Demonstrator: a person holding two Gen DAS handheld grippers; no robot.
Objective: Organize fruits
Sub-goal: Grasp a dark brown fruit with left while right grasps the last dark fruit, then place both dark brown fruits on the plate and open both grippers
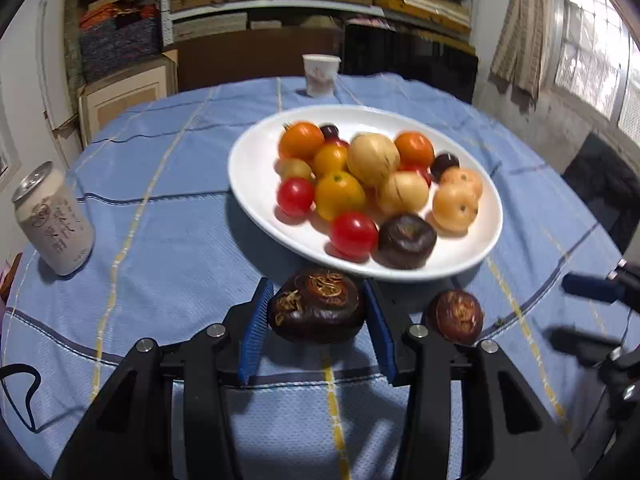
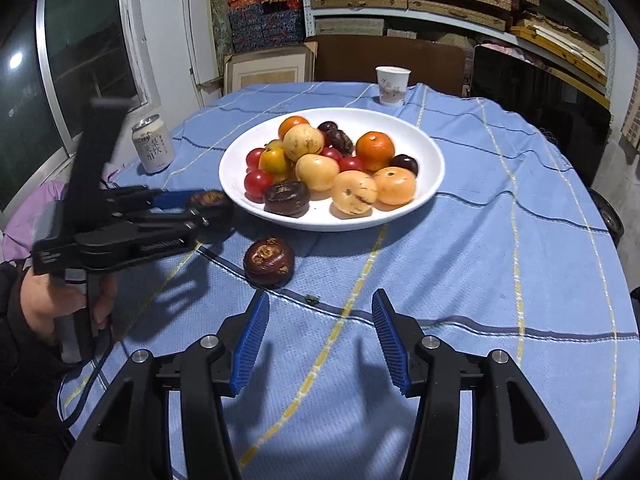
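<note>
A white oval plate (image 1: 246, 168) (image 2: 434, 160) holds several fruits: orange, yellow, red, tan and dark ones. In front of it, on the blue cloth, lie two dark brown round fruits. My left gripper (image 1: 318, 316) (image 2: 200, 210) is shut on the larger dark fruit (image 1: 316, 310) (image 2: 211, 200), its blue pads pressing both sides. The smaller dark fruit (image 1: 456, 316) (image 2: 269, 262) lies loose to its right. My right gripper (image 2: 320, 320) (image 1: 576, 314) stands open just short of that smaller fruit, nothing between its fingers.
A pale drink can (image 1: 54, 220) (image 2: 153, 144) stands at the table's left. A paper cup (image 1: 320, 74) (image 2: 392, 84) stands behind the plate. The blue striped tablecloth (image 2: 500, 260) covers a round table; shelves with stacked boxes rise behind. A hand (image 2: 48, 304) holds the left gripper.
</note>
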